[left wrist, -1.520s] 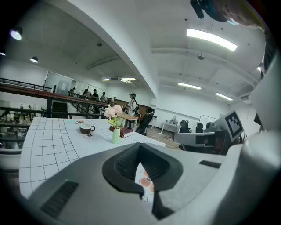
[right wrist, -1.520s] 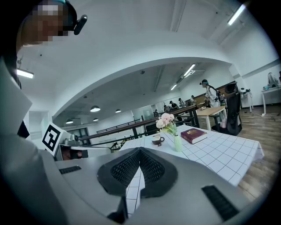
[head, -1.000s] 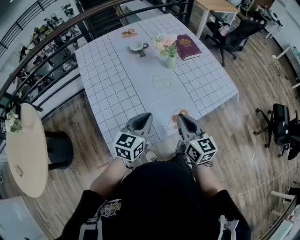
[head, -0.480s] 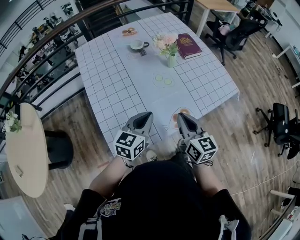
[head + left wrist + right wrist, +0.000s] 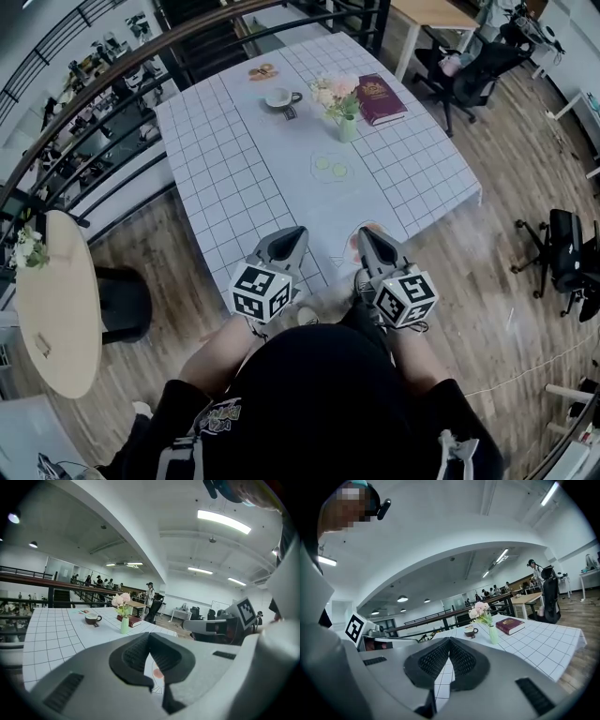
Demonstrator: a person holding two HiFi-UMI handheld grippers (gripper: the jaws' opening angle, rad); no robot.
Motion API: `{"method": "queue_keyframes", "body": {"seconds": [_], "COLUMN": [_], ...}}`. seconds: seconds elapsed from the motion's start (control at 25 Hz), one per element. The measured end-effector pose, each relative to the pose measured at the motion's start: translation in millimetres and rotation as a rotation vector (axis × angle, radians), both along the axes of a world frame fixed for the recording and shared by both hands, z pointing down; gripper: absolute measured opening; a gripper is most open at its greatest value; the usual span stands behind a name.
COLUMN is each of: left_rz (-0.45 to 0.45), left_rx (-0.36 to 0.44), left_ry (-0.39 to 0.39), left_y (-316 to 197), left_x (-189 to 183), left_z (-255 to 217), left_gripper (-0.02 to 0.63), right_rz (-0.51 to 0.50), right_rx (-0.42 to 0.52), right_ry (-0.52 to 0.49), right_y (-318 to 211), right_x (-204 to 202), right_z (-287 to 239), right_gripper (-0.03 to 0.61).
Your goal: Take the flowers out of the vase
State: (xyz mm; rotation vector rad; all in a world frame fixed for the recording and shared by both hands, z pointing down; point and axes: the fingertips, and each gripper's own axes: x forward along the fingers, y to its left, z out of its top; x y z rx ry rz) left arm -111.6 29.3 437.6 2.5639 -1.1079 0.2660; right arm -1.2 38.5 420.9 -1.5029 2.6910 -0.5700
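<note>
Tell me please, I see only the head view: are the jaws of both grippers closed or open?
Observer: The left gripper view shows the left gripper with its jaws together and nothing between them.
Operator: And the right one?
Observer: The right gripper view shows the right gripper the same, shut and empty.
Operator: Is somebody behind the table?
Observer: Yes, in the left gripper view a person stands beyond the far edge of the table.

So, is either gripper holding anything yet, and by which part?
Nothing is held. The left gripper and right gripper are both shut and empty, well short of the pink flowers in the small green vase.
</note>
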Motion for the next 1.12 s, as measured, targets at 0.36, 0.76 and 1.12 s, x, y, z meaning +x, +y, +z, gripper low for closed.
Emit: {"method": "queue_keyframes", "body": {"seconds": [0.36, 0.76, 1.12], "left_rz": [-0.043, -0.117, -0.168], "left_rx": [-0.017, -0.038, -0.055], "left_ry": [-0.006, 0.01, -0.002], "left_y": [-20.7, -78.5, -139.5], "left_x": [11.3, 48.7, 71.1], "left_z": [7.6, 17.0, 34.2], "left_gripper": [0.008, 0.008, 0.009], "right_rz": [-0.045, -0.105, -0.13], "right_rx": [0.014, -0.006, -0.042], "right_ry": [-0.008, 0.001, 0.003], "right_y": [-33.2, -96.1, -154.2], "right_x": [8.8, 49.2, 73.4], "right_z": [-2.0, 5.6, 29.6], "right_gripper": [0.02, 0.02, 0.02]}}
